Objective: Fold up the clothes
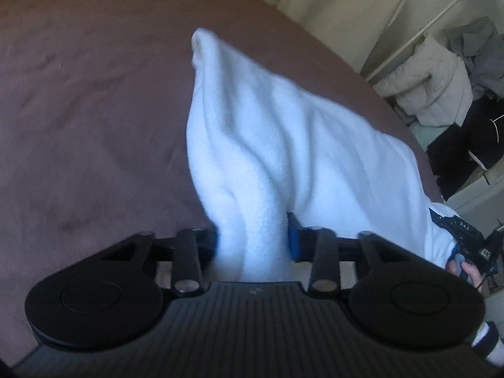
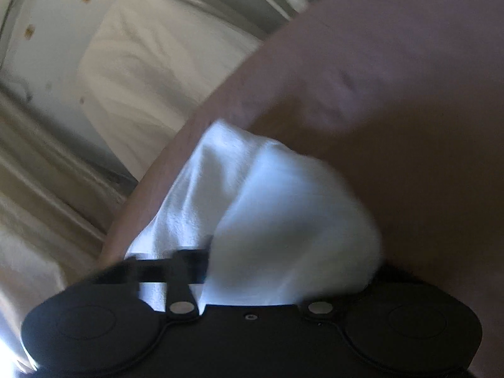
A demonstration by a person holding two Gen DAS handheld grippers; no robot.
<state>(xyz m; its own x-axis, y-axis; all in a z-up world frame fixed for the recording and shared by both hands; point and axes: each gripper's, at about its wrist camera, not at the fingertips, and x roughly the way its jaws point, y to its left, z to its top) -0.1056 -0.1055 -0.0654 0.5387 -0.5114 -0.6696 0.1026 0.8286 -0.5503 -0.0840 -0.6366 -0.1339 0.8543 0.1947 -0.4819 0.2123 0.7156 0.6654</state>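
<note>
Left gripper [image 1: 252,239] at lower centre of the left wrist view, pinching a bunched fold of a white fleecy cloth [image 1: 277,132] between its blue-padded fingers [image 1: 293,236]. Cloth rising from the pinch toward the upper middle of the frame, ending in a rounded tip, and spreading down to the right edge, draped over a brown bedspread [image 1: 88,100] that fills the left and upper part of the view. At lower right of that frame, part of a hand [image 1: 469,271] around a second dark device, touching the far corner of the cloth. In the upper right, beyond the bed, a heap of clothing [image 1: 441,88], pale, grey and dark, beside a white rail. Right gripper [image 2: 252,261] at lower centre of the right wrist view, closed on the same white cloth [image 2: 267,195], with fabric bulging over and hiding the right finger; left finger dark, pressed against the folds. Whole view blurred. Brown bedspread [image 2: 393,110] across the right and upper right; pale, creased bedding or curtain [image 2: 141,72] at upper left.
</note>
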